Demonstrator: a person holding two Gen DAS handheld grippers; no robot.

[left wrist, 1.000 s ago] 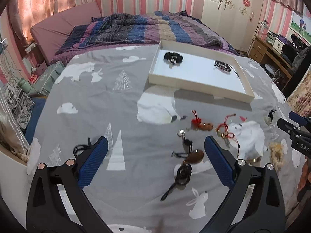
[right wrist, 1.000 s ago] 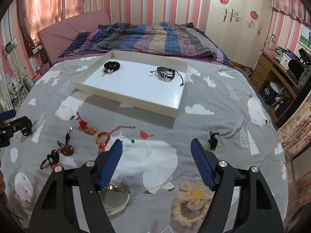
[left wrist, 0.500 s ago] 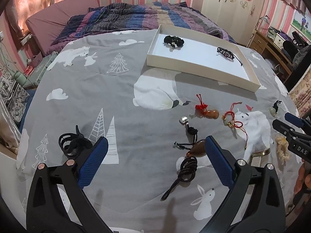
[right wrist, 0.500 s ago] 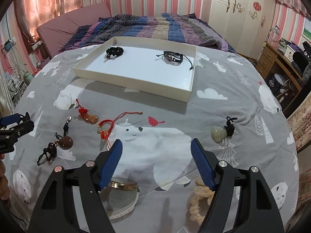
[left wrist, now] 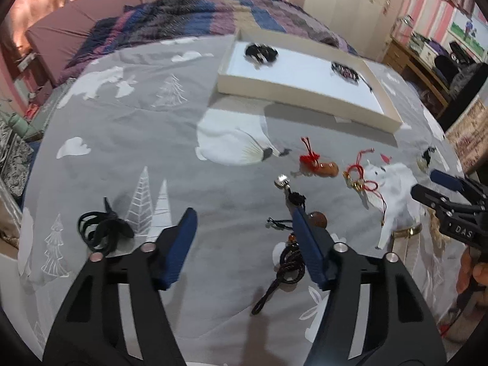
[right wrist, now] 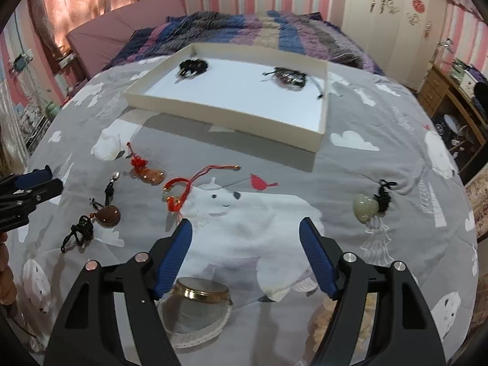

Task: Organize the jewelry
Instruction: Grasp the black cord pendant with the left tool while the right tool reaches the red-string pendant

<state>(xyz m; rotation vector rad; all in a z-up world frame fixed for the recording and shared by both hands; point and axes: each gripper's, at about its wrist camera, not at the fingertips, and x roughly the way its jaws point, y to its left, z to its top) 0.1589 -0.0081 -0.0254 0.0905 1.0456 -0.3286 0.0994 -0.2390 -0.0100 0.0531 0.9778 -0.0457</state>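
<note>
Left wrist view showed my left gripper point(left wrist: 244, 222) over the gray bedspread point(left wrist: 122, 152). Its jaws were closing, and nothing was between them but cloth. The right blue pad point(left wrist: 308, 250) sat just in front of the brown pendant point(left wrist: 318, 219), hiding part of it. The pendant's dark cord point(left wrist: 286, 267) trailed toward me from there. A black cord bundle point(left wrist: 102, 228) lay well to the left of the pendant.

Past the pendant, on the way to the white tray point(left wrist: 292, 91), lay a small silver charm point(left wrist: 282, 181). A red knot with an orange gourd point(left wrist: 320, 166) lay near that charm, on its tray side. A red string bracelet point(left wrist: 361, 180) lay just right of the gourd. The tray sat farther back on the bed. It held a black scrunchie point(left wrist: 260, 53) in its far left part and a dark bracelet point(left wrist: 346, 71) in its far right part.

Right wrist view showed my right gripper point(right wrist: 245, 238) with its jaws wide apart and holding nothing. It hung over the white bear print, on the near side of the tray. A gold-rimmed watch point(right wrist: 198, 299) lay under the left finger, close to me. A fuzzy yellow thing was partly hidden behind the right finger. A pale green stone point(right wrist: 364, 207) with a black knot lay off to the right, well away from the tray. My other gripper poked in from the left edge, near the brown pendant.
</note>
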